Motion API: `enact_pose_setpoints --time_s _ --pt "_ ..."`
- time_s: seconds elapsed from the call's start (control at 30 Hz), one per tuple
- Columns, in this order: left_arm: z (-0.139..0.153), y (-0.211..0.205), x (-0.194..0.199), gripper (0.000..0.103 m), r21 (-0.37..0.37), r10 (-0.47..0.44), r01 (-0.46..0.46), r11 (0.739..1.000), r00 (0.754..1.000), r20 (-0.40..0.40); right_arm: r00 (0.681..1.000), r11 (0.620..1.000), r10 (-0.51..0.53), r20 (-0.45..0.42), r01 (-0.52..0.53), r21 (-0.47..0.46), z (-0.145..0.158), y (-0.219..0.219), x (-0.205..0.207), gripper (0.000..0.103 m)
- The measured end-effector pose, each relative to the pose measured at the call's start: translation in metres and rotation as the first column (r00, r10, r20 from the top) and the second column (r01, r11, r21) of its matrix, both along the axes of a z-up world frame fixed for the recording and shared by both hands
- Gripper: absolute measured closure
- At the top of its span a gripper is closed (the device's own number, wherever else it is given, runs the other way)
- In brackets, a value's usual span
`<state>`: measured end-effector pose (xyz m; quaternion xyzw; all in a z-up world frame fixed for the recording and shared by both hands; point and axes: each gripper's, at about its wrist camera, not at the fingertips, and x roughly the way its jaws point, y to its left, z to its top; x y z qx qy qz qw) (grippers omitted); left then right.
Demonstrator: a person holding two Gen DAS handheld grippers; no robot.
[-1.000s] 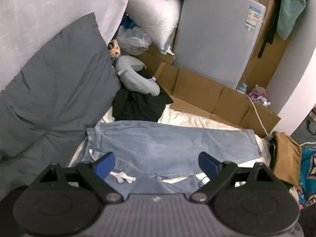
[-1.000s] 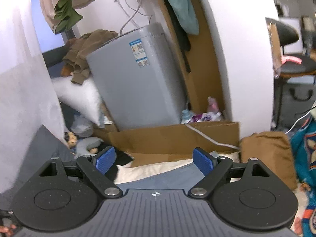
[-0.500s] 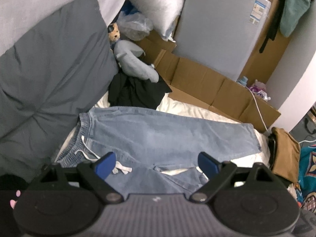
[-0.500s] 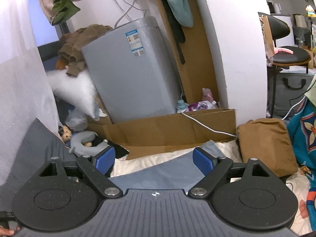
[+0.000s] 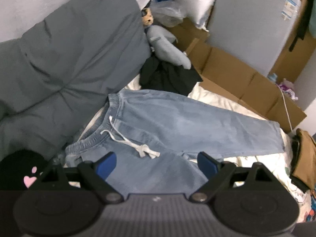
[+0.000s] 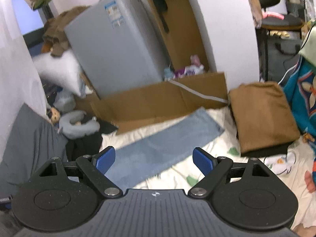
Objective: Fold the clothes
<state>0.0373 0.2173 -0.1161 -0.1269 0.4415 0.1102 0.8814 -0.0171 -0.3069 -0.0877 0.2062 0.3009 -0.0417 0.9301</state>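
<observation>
Your 2 tongs, left [image 5: 157, 163] and right [image 6: 154, 159], gape empty above the jeans [image 5: 177, 122], spread unfolded on the bed [image 6: 207, 169].

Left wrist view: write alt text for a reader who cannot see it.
Light blue denim trousers with a white drawstring lie spread flat on a white patterned bedsheet, below the open, empty left gripper. A large grey pillow lies to the left, a crumpled black garment and flattened brown cardboard behind.

One jeans [image 5: 177, 122]; one grey cushion [image 5: 65, 59]; one plush [image 5: 165, 47]; one brown bundle [image 6: 260, 116]; cardboard [image 6: 158, 102], maybe two pieces.
</observation>
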Motion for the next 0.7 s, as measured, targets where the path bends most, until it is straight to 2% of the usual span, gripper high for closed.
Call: enact_pose_setpoints --time_s 0.2,0.3,0.47,0.57,0.7 --pt "-0.02 0.014 -0.013 0.014 -0.015 0.09 -0.09 0.996 0.995 -0.034 0.993 0.998 0.057 -0.105 -0.058 -0.003 -0.058 0.004 0.003 0.014" --pt "-0.021 0.02 -0.025 0.014 0.011 0.117 -0.116 0.993 0.993 -0.031 0.984 0.994 0.113 -0.136 -0.111 0.021 -0.081 0.009 0.004 0.014" --pt "-0.034 0.035 -0.043 0.015 0.031 0.168 -0.167 0.985 0.984 -0.05 0.951 0.97 0.242 -0.191 -0.231 0.077 -0.117 0.026 0.009 0.017" --pt "-0.043 0.041 -0.053 0.015 0.041 0.187 -0.184 0.982 0.98 -0.066 0.932 0.953 0.298 -0.206 -0.28 0.113 -0.127 0.036 0.009 0.017" --pt "-0.05 0.054 -0.069 0.015 -0.023 0.257 -0.259 0.966 0.964 -0.063 0.901 0.931 0.361 -0.24 -0.331 0.157 -0.139 0.052 0.007 0.02"
